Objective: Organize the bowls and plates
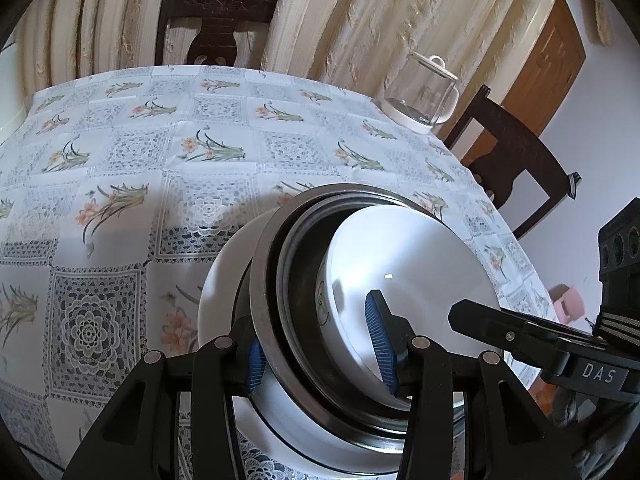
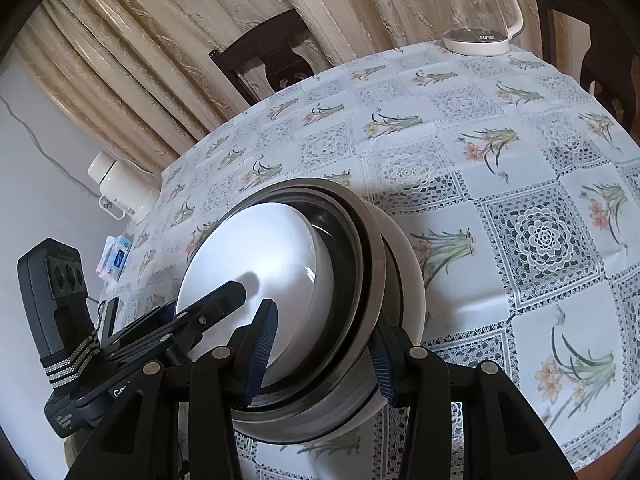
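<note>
A nested stack stands over the flowered tablecloth (image 1: 120, 152): a white bowl (image 1: 420, 264) innermost, steel bowls (image 1: 264, 280) around it, and a white dish (image 1: 220, 292) outermost. My left gripper (image 1: 320, 356) is shut on the stack's near wall, one blue pad inside the white bowl and the other outside the steel rim. From the opposite side my right gripper (image 2: 320, 352) clamps the white bowl (image 2: 260, 248) and steel bowls (image 2: 372, 256) the same way. Each gripper's tip shows in the other's view. I cannot tell whether the stack rests on the table.
A glass kettle (image 1: 424, 92) on a white base stands at the table's far edge. Dark wooden chairs (image 1: 212, 24) (image 1: 516, 160) stand around the table. A white flask (image 2: 116, 188) and a tissue pack (image 2: 116, 256) lie near the table's left edge.
</note>
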The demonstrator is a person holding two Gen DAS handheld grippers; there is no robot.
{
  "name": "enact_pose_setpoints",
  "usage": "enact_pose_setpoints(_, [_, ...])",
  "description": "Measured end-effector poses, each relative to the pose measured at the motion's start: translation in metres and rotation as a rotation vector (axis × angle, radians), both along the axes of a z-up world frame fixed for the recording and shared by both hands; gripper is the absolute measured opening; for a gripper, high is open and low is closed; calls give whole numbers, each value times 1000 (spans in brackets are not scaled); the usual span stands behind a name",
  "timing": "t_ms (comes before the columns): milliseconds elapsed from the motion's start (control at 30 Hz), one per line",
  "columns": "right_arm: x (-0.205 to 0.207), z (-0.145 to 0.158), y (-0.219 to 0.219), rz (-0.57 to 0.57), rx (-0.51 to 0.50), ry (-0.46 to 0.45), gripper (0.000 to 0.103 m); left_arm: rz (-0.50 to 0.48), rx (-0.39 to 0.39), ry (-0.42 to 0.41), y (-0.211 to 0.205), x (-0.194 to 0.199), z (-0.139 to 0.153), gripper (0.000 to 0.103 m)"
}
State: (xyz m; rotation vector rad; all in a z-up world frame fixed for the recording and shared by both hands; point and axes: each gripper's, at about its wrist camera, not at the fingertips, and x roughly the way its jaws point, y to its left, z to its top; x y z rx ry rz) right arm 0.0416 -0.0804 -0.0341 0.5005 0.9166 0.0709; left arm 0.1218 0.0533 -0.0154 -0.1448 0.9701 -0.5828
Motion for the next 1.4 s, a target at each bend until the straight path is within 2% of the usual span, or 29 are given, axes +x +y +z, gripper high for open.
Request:
enact_pose_setpoints(633, [-9,-2,4,-7,-17,-42,48,-6,60,-79,-7,-11,1,50])
enact_pose_setpoints(933, [-9,-2,8,-17,-40,-67,49,15,112,-169,-4,-17,8,52])
enact_pose_setpoints(1233, [-13,-2,12,-33,-71,-105,52,11,161,-252,-6,-24,11,53])
enact_pose_setpoints(1400, [-22,7,13,-73,-112,-174,59,11,175,-281,-6,-28,12,53])
